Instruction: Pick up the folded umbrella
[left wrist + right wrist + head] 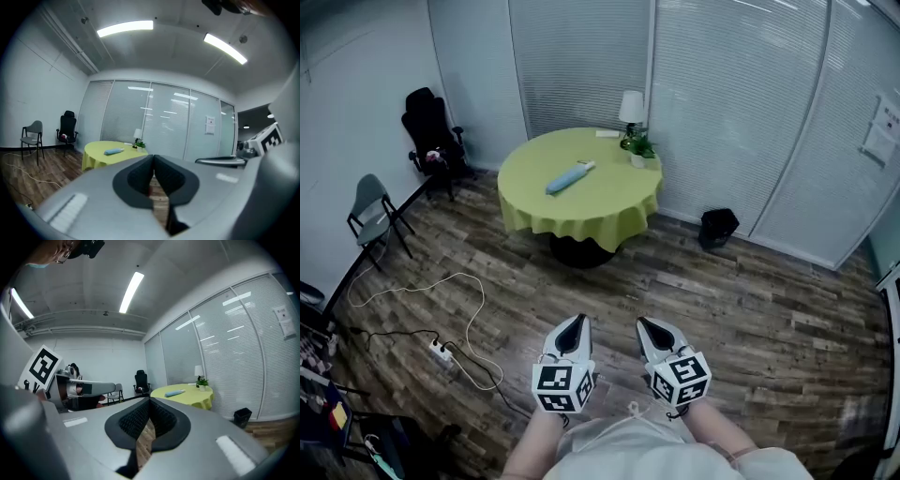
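Left claw [575, 330] and right claw [654, 330] low in frame, both pressed together, nothing in them. Folded umbrella [570, 177] lies far off on yellow table [581, 217], upper middle. Best plan: walk close first, spread one claw, pinch umbrella across middle.

Blue folded umbrella [570, 177] lies on a round table [614, 199] in yellow-green cloth, with a lamp [631, 107] and plant [639, 147] at the table's far edge. A bin [717, 227] stands right of the table, an office chair [429, 131] left. The left gripper [576, 322] and right gripper [646, 324], jaws together, hover well short of the table.
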The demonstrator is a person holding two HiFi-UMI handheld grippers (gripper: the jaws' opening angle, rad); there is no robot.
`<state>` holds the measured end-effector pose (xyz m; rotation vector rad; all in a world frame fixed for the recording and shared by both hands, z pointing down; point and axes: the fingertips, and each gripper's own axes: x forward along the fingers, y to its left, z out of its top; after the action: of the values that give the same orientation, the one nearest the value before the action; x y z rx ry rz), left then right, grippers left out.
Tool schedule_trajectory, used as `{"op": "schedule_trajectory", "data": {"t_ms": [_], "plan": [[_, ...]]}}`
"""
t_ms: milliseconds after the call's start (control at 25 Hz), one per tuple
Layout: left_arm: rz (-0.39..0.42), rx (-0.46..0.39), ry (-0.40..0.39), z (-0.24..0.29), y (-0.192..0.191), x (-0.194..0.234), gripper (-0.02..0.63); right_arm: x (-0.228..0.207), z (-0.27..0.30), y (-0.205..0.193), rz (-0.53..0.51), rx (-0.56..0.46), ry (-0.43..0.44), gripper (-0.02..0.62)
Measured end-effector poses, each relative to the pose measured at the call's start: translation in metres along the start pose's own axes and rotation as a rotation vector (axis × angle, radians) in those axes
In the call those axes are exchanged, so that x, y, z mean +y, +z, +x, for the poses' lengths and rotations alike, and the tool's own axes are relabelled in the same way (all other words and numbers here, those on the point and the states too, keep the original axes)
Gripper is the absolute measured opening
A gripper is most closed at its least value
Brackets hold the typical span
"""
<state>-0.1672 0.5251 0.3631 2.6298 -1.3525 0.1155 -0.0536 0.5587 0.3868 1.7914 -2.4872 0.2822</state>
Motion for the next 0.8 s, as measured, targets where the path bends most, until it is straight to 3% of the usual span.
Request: {"op": "schedule_trajectory", "data": {"t_ms": [280, 480, 800], "plan": [[-0.045, 0.019, 0.019, 0.012, -0.009, 0.055, 0.006, 0.005, 0.048, -0.021, 0.045, 0.065, -0.038, -0.002], [-0.061, 0.008, 0.074, 0.025, -0.018, 0.099, 0.006, 0.005, 0.085, -0.028, 0.071, 0.076, -0.046, -0.002], [-0.071, 0.033, 0.129, 0.089, -0.020, 0.131, 0.006, -0.029, 0.147, -0.028, 0.071, 0.101, -0.006, -0.002]]}}
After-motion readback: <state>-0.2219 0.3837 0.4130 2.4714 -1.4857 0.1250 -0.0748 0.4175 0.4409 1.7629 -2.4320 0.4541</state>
